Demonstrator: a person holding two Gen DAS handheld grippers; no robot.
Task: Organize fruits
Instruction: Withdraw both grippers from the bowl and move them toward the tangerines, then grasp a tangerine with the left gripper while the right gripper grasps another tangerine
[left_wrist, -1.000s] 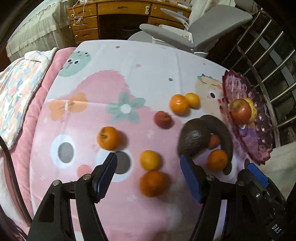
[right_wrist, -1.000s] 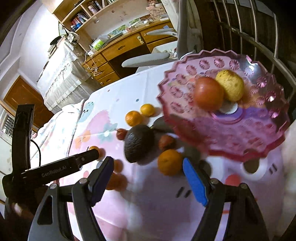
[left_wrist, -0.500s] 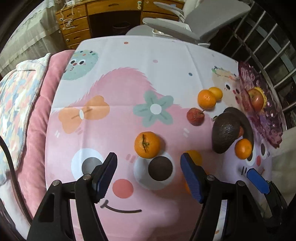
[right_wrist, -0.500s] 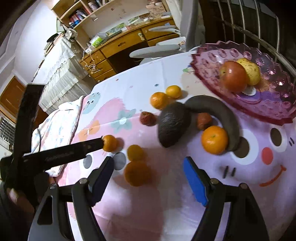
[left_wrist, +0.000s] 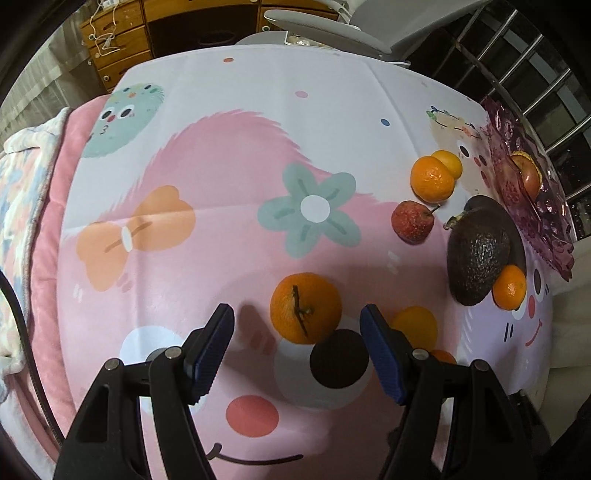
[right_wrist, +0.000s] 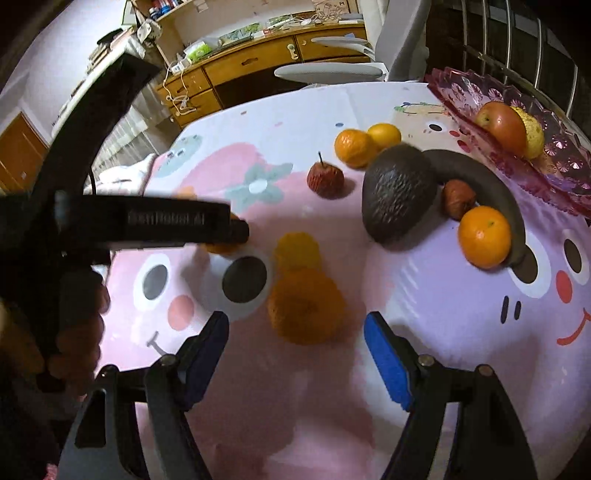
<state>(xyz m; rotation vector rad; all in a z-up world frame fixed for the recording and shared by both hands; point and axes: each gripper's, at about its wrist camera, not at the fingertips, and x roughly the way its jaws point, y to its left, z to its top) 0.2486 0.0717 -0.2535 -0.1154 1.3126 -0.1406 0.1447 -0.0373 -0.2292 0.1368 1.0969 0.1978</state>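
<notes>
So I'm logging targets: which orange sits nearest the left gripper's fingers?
The stemmed orange, just ahead between the left gripper fingers; the others lie farther right.

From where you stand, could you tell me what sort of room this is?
Probably a bedroom or study at home: a wooden desk with drawers, an office chair, and bedding beside the cartoon-print cloth.

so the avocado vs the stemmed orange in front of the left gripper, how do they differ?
The avocado is dark, pebbled and elongated; the stemmed orange is bright, smooth-skinned and round. The avocado lies against other fruit near the pink dish; the orange sits alone. Both rest on the tablecloth, ungripped.
</notes>
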